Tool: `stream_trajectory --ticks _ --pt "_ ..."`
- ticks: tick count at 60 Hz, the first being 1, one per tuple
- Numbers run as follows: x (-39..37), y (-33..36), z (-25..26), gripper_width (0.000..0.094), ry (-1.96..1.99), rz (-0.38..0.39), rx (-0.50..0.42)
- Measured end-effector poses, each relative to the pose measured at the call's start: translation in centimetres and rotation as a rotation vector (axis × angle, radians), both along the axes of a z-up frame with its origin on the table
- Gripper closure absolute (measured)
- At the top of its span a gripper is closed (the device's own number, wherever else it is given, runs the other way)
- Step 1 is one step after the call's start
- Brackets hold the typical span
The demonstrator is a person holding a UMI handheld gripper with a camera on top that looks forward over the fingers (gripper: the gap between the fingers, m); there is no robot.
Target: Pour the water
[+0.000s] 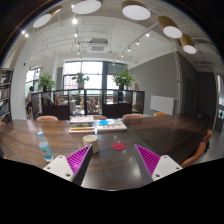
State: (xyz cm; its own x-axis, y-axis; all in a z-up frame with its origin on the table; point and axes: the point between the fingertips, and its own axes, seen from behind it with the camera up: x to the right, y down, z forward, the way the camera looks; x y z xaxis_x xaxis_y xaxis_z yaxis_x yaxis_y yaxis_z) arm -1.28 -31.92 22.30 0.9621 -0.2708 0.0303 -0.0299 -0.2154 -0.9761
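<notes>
Water bottle (43,146) of clear plastic with a blue cap and pale label, standing upright on the long dark brown wooden table (150,135), well left of the gripper (113,160) and a little ahead of its left finger, touching neither finger. Gripper hovering over the near part of that table, spread wide, gripping nothing; magenta ribbed pads (74,161) facing each other across bare wood. Small flat pink-red round object (119,147) lying on the table just ahead of the gap between the fingers, to the right of the bottle. Pale round bowl or dish (90,138) resting farther along the table, beyond the bottle and to its right. Flat books or papers (82,127) lying beyond that dish, too small to make out further. Green potted plants (79,78) standing before tall bright windows, far beyond the bottle. Round white ceiling lamps (136,12) glowing overhead.
</notes>
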Motion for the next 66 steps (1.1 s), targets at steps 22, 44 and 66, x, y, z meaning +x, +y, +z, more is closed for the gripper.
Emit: stream_trajectory --ticks 22,44,66 --pt "-13.9 4.0 -7.9 0.0114 0.008 0.219 0.024" --pt "-29.5 11.1 -12.0 0.0111 0.036 0.449 0.053" --pt "-33.8 21.4 -14.1 0.0113 0.069 0.460 0.031"
